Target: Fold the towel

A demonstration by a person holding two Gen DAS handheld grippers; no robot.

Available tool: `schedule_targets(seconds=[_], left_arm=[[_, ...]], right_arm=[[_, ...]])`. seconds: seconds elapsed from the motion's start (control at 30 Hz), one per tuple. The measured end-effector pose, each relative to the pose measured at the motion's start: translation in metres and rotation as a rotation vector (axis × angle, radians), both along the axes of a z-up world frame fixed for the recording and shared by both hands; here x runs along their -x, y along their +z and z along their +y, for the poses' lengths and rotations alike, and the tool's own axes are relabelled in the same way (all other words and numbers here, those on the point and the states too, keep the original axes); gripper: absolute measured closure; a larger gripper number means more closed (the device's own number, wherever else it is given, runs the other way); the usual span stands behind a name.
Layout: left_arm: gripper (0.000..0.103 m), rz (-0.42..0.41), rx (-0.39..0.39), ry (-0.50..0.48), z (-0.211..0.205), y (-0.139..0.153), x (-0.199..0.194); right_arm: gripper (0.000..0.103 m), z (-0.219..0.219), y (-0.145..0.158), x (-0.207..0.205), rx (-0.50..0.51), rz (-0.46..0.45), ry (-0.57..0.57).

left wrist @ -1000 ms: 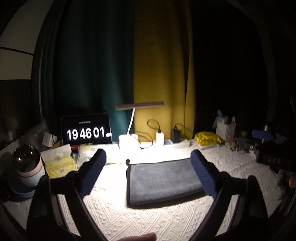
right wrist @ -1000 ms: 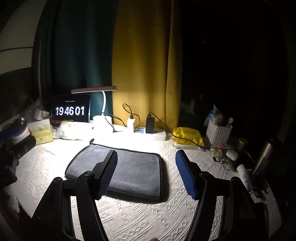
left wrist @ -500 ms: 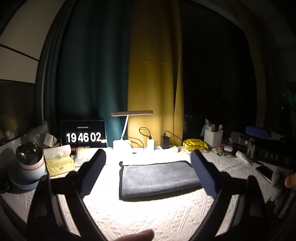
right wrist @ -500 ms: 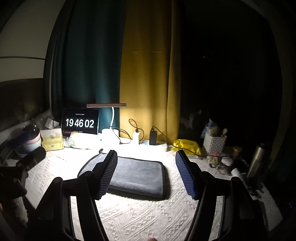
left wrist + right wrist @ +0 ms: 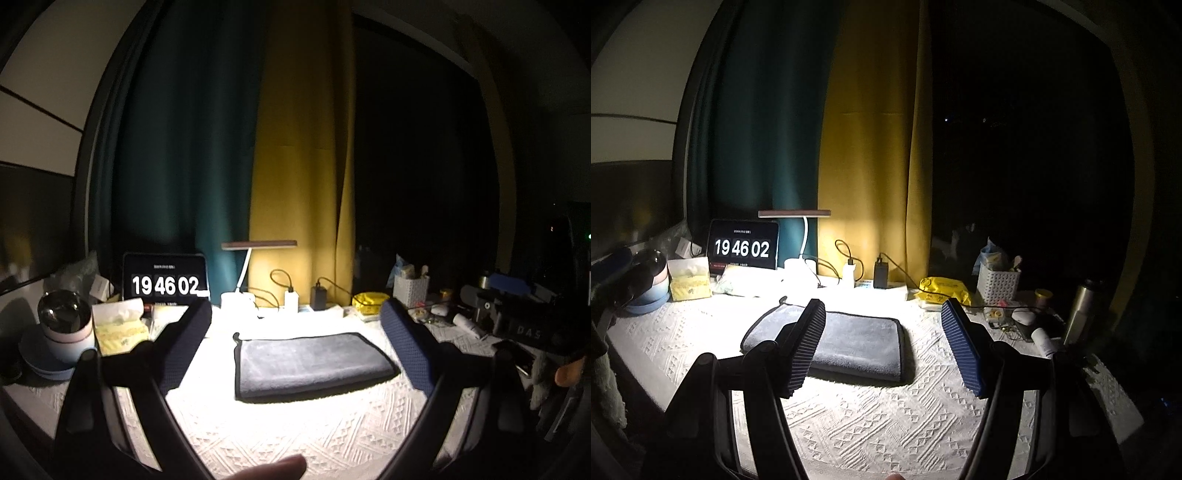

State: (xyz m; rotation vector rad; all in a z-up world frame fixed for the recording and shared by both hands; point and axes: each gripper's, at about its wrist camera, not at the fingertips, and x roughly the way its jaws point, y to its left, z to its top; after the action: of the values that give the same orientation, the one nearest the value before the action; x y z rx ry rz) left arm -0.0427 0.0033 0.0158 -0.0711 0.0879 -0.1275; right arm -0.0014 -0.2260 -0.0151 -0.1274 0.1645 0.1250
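Observation:
A grey towel (image 5: pixel 310 363) with a dark border lies folded into a flat rectangle on the white patterned tablecloth (image 5: pixel 295 435), under the lamp light. It also shows in the right wrist view (image 5: pixel 857 343). My left gripper (image 5: pixel 295 332) is open and empty, held back from the towel and above the table. My right gripper (image 5: pixel 882 332) is open and empty, also held back; its left finger hides part of the towel's middle.
Along the back stand a tablet clock (image 5: pixel 165 277), a desk lamp (image 5: pixel 255 258), chargers with cables (image 5: pixel 318 297), a yellow packet (image 5: pixel 369 300) and a white basket (image 5: pixel 410 291). A tissue box (image 5: pixel 118 325) and round jar (image 5: pixel 65 325) sit left; a steel flask (image 5: pixel 1080 314) right.
Both grippers have drawn back and tilted up from the towel, so it looks smaller and farther. The towel has not moved. Both stay open.

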Motion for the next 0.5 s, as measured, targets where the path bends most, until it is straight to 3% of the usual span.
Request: schedule_targets(seconds=[0.5], left_arm=[[0.010,0.008,0.017,0.001,0.0030,0.0022,-0.0011]], right_arm=[[0.035,0.0091,0.0005,-0.0008,0.015,0.013,0.026]])
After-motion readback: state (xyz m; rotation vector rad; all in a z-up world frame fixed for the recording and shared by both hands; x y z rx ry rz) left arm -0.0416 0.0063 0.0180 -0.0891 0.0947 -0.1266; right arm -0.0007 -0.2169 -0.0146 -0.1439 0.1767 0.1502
